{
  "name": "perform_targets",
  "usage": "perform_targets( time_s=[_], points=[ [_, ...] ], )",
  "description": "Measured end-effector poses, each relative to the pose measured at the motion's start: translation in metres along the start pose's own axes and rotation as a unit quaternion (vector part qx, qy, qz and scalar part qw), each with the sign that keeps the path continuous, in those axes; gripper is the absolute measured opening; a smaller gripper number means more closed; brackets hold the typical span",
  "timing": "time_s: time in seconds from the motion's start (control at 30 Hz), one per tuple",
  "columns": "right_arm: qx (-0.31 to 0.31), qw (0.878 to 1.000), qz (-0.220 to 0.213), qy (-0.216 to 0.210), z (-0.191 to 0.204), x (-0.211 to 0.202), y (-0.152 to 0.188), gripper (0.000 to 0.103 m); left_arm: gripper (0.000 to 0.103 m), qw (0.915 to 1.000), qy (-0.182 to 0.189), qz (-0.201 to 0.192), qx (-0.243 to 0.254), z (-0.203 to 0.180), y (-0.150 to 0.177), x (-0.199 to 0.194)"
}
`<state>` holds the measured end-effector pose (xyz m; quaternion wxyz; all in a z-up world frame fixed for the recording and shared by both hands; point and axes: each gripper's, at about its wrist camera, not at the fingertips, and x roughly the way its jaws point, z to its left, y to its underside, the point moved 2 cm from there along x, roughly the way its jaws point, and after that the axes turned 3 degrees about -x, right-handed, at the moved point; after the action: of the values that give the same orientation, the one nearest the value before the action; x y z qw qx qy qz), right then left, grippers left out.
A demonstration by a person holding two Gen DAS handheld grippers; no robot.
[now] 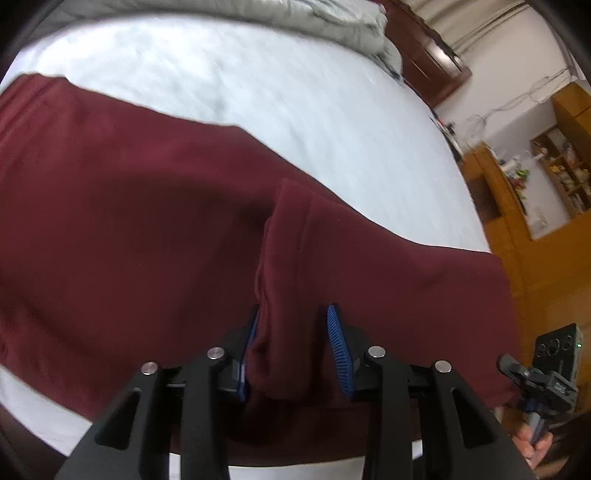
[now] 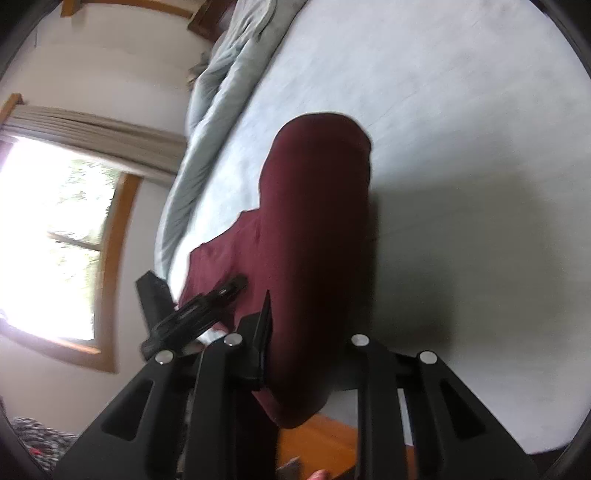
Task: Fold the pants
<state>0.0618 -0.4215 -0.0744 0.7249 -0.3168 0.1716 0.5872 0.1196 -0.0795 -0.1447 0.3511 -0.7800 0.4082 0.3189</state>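
Dark red pants (image 1: 147,221) lie spread across a white bed sheet (image 1: 258,92). A raised fold of the pants (image 1: 280,280) runs between my left gripper's (image 1: 295,347) blue-padded fingers (image 1: 338,350), which stand apart around it. In the right wrist view the pants (image 2: 317,240) hang as a long draped bundle over the bed. My right gripper (image 2: 306,354) has the cloth between its jaws; the right finger is hidden behind the cloth. The other gripper (image 2: 195,314) shows at the left there, and the right gripper (image 1: 543,380) shows in the left wrist view.
A rumpled grey blanket (image 1: 295,18) lies along the far edge of the bed. Wooden furniture and shelves (image 1: 517,206) stand beside the bed. A window with a curtain (image 2: 55,229) is to the left in the right wrist view.
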Motion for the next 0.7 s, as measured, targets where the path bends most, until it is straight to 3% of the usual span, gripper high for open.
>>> perform_targets(
  time_s=[0.07,0.17,0.2,0.23,0.27,0.33,0.37,0.43,0.47,0.57,0.7],
  points=[
    [0.023,0.999,0.002,0.023,-0.023,-0.002,0.008,0.021,0.037,0.9999,-0.008,0.006,0.013,-0.006,0.008,0.016],
    [0.056,0.996,0.032,0.064,-0.061,0.026,0.028,0.025,0.037,0.9979,-0.032,-0.018,0.053,-0.014,0.015,0.02],
    [0.066,0.996,0.028,0.057,-0.067,0.029,0.031,0.026,0.037,0.998,-0.03,-0.019,0.053,-0.014,0.015,0.018],
    [0.074,0.996,0.024,0.044,-0.069,0.027,0.031,0.031,0.037,0.998,-0.027,-0.016,0.054,-0.015,0.014,0.017],
    [0.071,0.996,0.023,0.047,-0.067,0.024,0.028,0.043,0.041,0.9982,-0.026,-0.007,0.052,-0.014,0.012,0.014],
    [0.033,0.994,0.01,0.099,-0.055,0.01,0.022,0.047,0.051,0.998,-0.037,0.0,0.052,-0.016,0.007,0.007],
    [0.004,0.991,0.005,0.137,-0.047,0.002,0.02,0.054,0.057,0.9968,-0.054,-0.006,0.058,-0.018,0.003,-0.001],
    [-0.051,0.978,-0.013,0.201,-0.027,-0.014,0.012,0.054,0.058,0.9934,-0.075,-0.032,0.081,-0.026,-0.006,-0.018],
    [-0.072,0.975,-0.024,0.211,-0.018,-0.019,0.008,0.054,0.058,0.9907,-0.086,-0.05,0.092,-0.033,-0.011,-0.028],
    [-0.115,0.974,-0.036,0.191,0.014,-0.019,-0.009,0.054,0.062,0.9894,-0.068,-0.08,0.1,-0.049,-0.02,-0.047],
    [-0.146,0.972,-0.024,0.184,0.031,0.011,-0.032,0.054,0.062,0.9906,-0.03,-0.064,0.117,-0.072,-0.026,-0.031]
  ],
)
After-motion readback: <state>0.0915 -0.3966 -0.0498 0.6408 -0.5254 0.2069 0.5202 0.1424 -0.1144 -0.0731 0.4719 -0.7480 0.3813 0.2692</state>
